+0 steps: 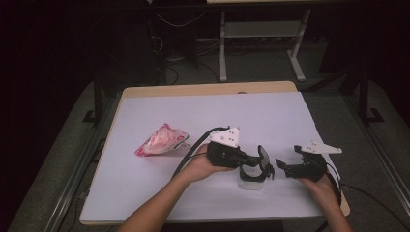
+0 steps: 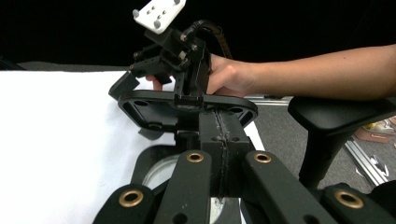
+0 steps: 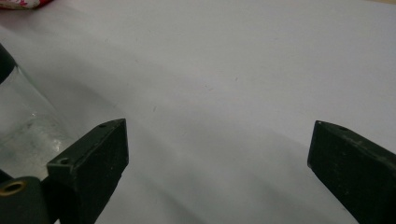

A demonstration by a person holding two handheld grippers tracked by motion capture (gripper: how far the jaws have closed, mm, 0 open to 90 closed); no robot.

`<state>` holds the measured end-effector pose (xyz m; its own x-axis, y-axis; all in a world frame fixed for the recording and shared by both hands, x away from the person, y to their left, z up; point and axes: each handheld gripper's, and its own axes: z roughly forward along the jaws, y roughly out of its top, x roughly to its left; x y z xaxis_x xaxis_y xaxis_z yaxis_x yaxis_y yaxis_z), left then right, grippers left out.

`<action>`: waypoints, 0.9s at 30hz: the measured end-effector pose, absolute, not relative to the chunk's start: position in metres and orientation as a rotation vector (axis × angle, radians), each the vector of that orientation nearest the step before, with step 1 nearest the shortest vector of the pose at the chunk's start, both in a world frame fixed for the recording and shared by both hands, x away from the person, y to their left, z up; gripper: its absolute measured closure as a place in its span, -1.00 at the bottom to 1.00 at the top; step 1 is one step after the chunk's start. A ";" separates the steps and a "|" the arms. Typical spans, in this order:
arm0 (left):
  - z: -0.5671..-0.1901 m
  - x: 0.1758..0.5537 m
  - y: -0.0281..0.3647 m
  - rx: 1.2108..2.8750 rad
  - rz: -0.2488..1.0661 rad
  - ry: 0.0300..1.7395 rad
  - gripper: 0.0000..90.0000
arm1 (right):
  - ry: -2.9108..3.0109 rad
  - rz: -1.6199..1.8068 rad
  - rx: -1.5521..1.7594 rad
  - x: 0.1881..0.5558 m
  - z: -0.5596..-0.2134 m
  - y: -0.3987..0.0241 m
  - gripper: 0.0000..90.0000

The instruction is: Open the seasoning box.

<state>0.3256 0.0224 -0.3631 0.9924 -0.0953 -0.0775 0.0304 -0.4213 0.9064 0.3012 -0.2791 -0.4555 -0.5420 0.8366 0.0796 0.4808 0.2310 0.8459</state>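
Fingers of the left gripper pinch a black lid above the jar; right gripper's spread nearby.

Two grippers are sitting over the bench: the left gripper and the right gripper. One black lid is showing, one clear glass jar near centre, and one pink-and-white packet lying far left.
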 end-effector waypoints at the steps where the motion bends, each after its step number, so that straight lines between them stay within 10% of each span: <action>1: -0.362 0.326 0.021 2.000 -0.138 -0.048 1.00 | 2.118 1.237 1.215 0.301 -0.455 -0.279 -0.89; 27: -0.355 0.329 -0.022 2.032 -0.131 -0.074 1.00 | 2.123 1.233 1.212 0.301 -0.455 -0.278 -0.89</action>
